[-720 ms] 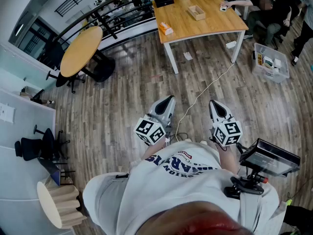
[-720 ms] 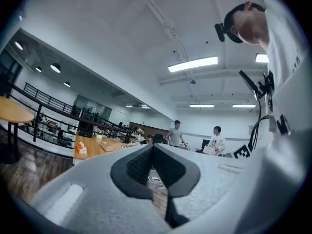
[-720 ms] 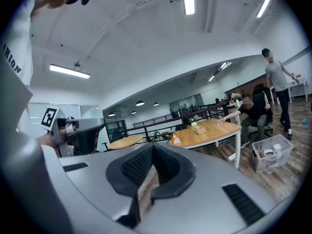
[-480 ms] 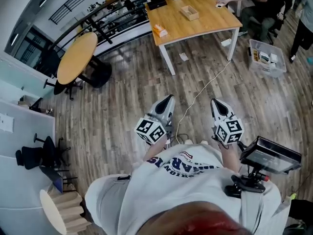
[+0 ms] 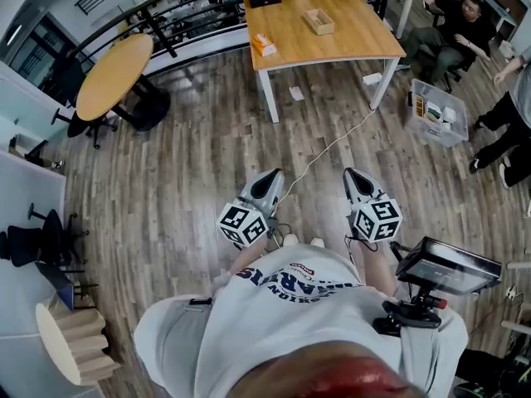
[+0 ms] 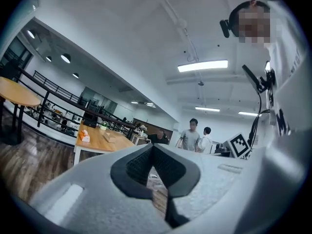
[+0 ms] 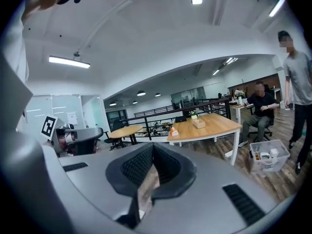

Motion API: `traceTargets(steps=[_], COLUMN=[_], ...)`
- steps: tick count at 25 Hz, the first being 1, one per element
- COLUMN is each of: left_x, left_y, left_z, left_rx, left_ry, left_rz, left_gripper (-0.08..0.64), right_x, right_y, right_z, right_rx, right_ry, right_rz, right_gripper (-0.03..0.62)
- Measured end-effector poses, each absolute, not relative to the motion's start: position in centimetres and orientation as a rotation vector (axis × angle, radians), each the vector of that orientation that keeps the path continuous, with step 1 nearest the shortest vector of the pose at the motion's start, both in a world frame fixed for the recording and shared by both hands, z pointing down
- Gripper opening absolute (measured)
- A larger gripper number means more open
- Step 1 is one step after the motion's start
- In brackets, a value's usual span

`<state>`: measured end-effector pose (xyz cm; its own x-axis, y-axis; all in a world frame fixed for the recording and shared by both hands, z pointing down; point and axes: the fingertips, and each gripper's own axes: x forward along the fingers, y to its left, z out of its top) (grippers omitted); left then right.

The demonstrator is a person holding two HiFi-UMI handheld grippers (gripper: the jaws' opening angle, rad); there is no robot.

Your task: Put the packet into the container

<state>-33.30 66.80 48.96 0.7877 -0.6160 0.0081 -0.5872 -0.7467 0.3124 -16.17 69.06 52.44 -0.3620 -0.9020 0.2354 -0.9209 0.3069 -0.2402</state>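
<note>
Only the head view gives us both at once: left gripper (image 5: 270, 177) and right gripper (image 5: 354, 175) side by side over the floor (image 5: 191, 181), close to the person's (image 5: 299, 305) waist. In each gripper view we read the jaws pressed together at the tips, nothing between them. The packet (image 5: 264, 46) lies near the table's (image 5: 348, 44) left edge, a box (image 5: 319, 21) nearer its far edge, both well ahead of the grippers. The left gripper view misses the bin (image 5: 437, 113) on the floor right of the table.
</note>
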Motion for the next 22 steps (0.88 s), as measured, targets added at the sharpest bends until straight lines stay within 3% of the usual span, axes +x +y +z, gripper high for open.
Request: traceTargets(steps=[22], left_x=[-27.7], left_y=[67.6], left_z=[49.4], left_rx=[2.765], left_ry=[-1.066], left_rz=[0.064], left_gripper=[-0.005], right_x=[-14.0], right_y=[67.8], right_z=[57.0], right_rx=[1.536], right_ry=[-2.540], right_rz=[0.541], right_gripper=[0.009])
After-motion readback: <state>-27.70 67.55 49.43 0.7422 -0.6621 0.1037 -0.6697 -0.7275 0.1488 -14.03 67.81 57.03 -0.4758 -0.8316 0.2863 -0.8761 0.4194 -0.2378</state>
